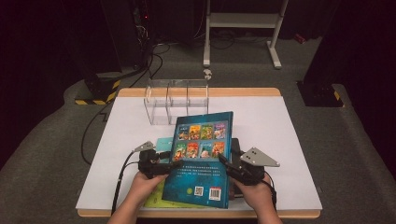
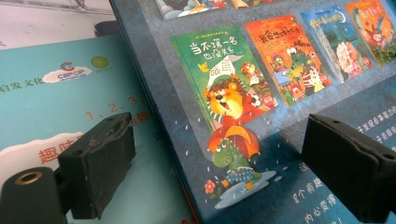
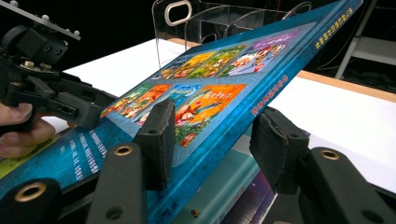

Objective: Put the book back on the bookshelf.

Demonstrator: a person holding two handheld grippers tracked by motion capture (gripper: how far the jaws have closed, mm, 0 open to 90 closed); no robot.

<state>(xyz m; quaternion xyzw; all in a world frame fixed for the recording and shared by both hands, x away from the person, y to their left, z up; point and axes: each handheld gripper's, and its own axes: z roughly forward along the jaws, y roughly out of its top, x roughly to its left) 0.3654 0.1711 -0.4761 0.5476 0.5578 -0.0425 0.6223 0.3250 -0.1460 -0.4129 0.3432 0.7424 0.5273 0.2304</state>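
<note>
A: Where is the blue book (image 1: 203, 158) sitting for you?

B: In the high view it is at the near middle of the white table (image 1: 289, 140), tilted, with its far end lifted toward 12 o'clock and its near end low over a stack of other books. A teal book (image 2: 56, 98) lies under it on the left side, and a clear acrylic organiser (image 1: 177, 100) stands beyond it at 12 o'clock.

A: And my left hand (image 1: 142, 184)?

B: I see it coming in from 6 o'clock, palm wrapped around the handle, the left gripper (image 1: 156, 163) pointing toward 3 o'clock at the book's left edge. In the left gripper view its 2 jaws stand wide apart, 1 over the teal book and 1 over the blue cover, and neither pad presses on the book. So it is open and has hold of nothing.

A: The right hand (image 1: 254, 191)?

B: It also comes in from 6 o'clock, with the right gripper (image 1: 233, 165) angled toward 10 o'clock at the book's right edge. In the right gripper view the book's edge runs between the jaws; the pad (image 3: 159, 135) on the cover side lies against the cover. The other pad sits just beside the underside, and I cannot tell if it touches. The book hangs tilted there, so I read it as clamped on the blue book.
</note>
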